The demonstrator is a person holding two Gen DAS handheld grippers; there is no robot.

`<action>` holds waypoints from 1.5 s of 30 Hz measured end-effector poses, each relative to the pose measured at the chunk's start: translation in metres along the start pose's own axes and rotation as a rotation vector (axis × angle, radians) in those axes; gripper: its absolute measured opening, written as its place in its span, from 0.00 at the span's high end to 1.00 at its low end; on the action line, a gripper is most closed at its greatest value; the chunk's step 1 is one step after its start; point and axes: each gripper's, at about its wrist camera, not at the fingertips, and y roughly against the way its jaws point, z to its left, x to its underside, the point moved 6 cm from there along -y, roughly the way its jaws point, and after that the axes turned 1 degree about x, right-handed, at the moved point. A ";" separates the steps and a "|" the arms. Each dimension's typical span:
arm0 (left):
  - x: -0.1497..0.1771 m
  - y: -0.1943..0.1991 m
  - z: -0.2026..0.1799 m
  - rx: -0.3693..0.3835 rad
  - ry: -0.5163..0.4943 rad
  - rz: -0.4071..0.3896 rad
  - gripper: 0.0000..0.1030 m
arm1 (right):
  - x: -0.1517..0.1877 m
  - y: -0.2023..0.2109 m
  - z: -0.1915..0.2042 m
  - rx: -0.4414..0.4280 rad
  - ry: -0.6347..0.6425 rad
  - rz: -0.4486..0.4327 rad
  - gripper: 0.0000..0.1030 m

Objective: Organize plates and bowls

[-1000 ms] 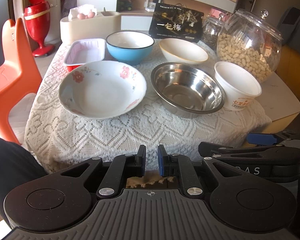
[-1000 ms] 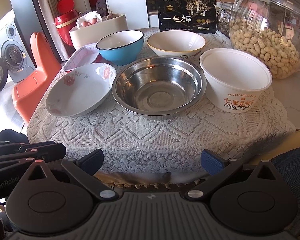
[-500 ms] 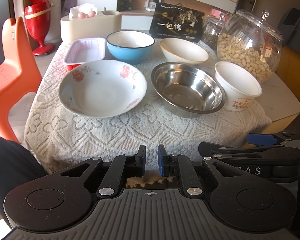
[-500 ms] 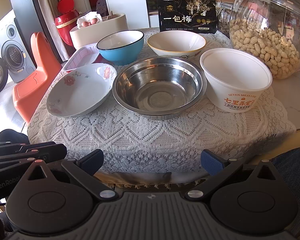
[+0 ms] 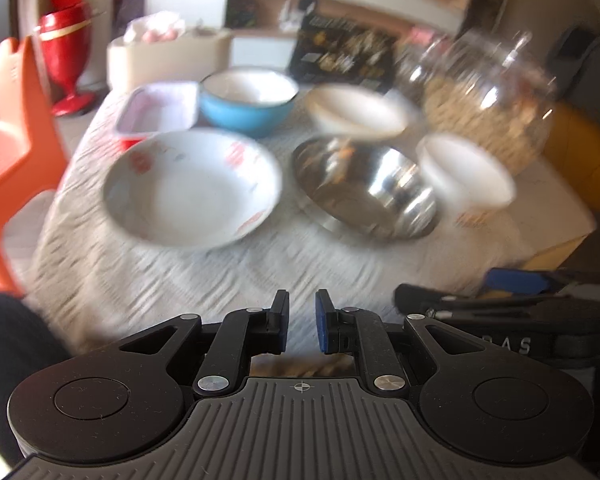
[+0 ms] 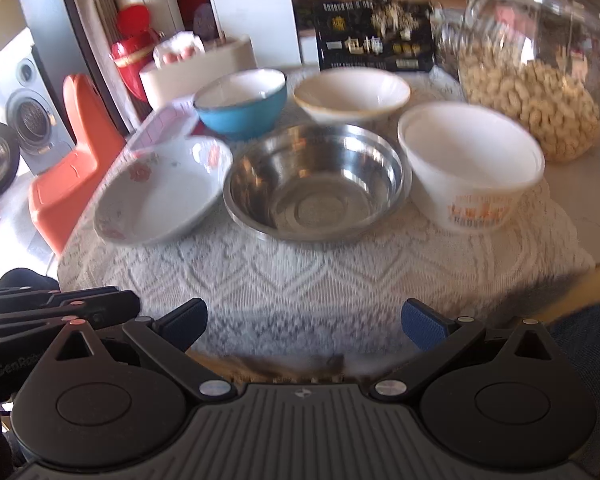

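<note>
Blurred bowls [image 5: 364, 188] — lace-covered table [image 5: 220, 272]

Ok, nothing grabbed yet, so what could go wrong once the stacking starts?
The steel bowl sits almost against the floral plate and the paper bowl, so fingers reaching for one rim may knock a neighbour. The lace tablecloth could snag or drag. The peanut jar crowds the paper bowl.

- left gripper [image 5: 302, 322]: jaws drawn in close, only a narrow gap between the blue pads, nothing between them
- right gripper [image 6: 304, 322]: jaws spread wide, nothing between the pads
- both angled downward, side by side, each one's black body visible at the edge of the other's view
- neither touches anything
</note>
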 end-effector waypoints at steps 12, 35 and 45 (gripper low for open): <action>-0.069 -0.064 -0.050 0.260 -0.068 -0.004 0.84 | -0.054 0.005 -0.125 0.211 -0.112 -0.158 0.00; -0.131 -0.228 -0.135 0.336 -0.046 0.197 0.75 | -0.088 -0.101 -0.237 0.014 -0.311 0.011 0.48; -0.134 -0.231 -0.165 0.384 -0.041 0.191 0.75 | -0.091 -0.094 -0.264 0.230 -0.260 -0.026 0.47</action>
